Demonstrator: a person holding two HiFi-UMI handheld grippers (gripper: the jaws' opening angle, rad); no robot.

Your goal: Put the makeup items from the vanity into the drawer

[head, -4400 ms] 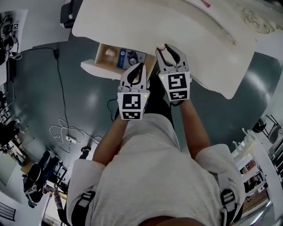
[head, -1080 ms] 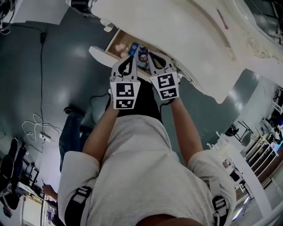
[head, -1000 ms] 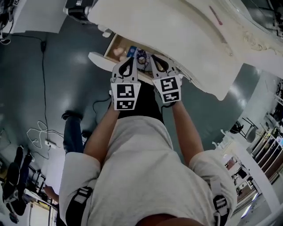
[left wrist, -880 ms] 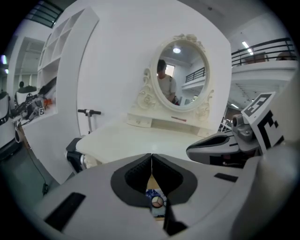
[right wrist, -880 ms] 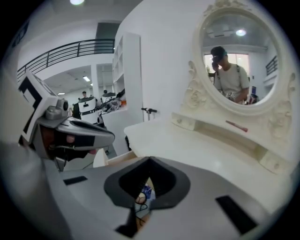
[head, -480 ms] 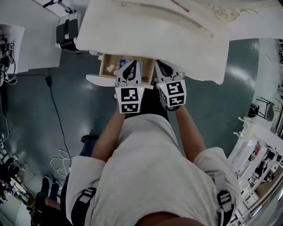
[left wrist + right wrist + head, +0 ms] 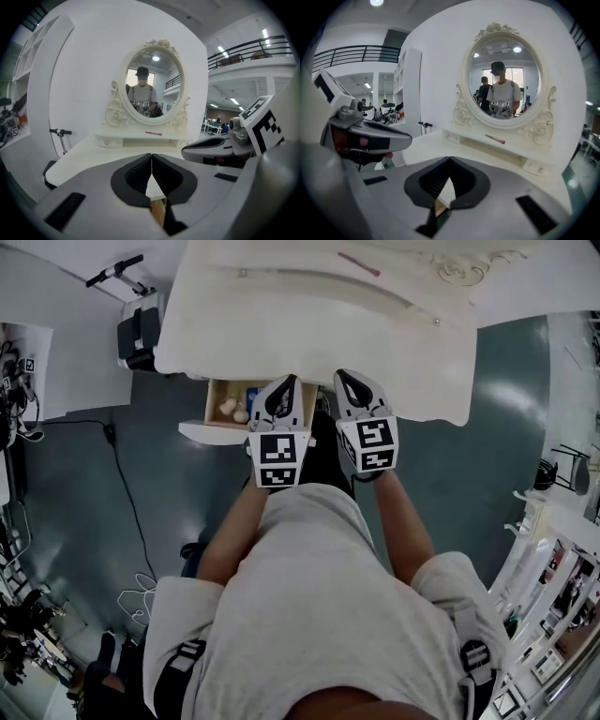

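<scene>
A slim pink makeup stick (image 7: 359, 263) lies on the raised back shelf of the white vanity (image 7: 281, 324); it also shows under the mirror as the pink stick (image 7: 153, 133) and the pink stick (image 7: 494, 138). The wooden drawer (image 7: 202, 430) stands pulled out under the vanity's left front, holding pale rounded items (image 7: 228, 407) and a blue item (image 7: 253, 396). My left gripper (image 7: 291, 379) (image 7: 151, 155) hangs over the drawer's right end at the vanity's front edge, shut and empty. My right gripper (image 7: 342, 374) (image 7: 450, 160) is beside it, also shut on nothing.
An oval ornate mirror (image 7: 154, 82) stands at the vanity's back and reflects a person. A black device (image 7: 139, 329) sits on the floor at the vanity's left end, with a cable (image 7: 122, 474) trailing across the dark floor. Shelving and furniture (image 7: 562, 549) stand to the right.
Both grippers have come up from above the open drawer to the vanity's front edge, staying shut. The head view has swung, so the vanity now lies square across the top.
</scene>
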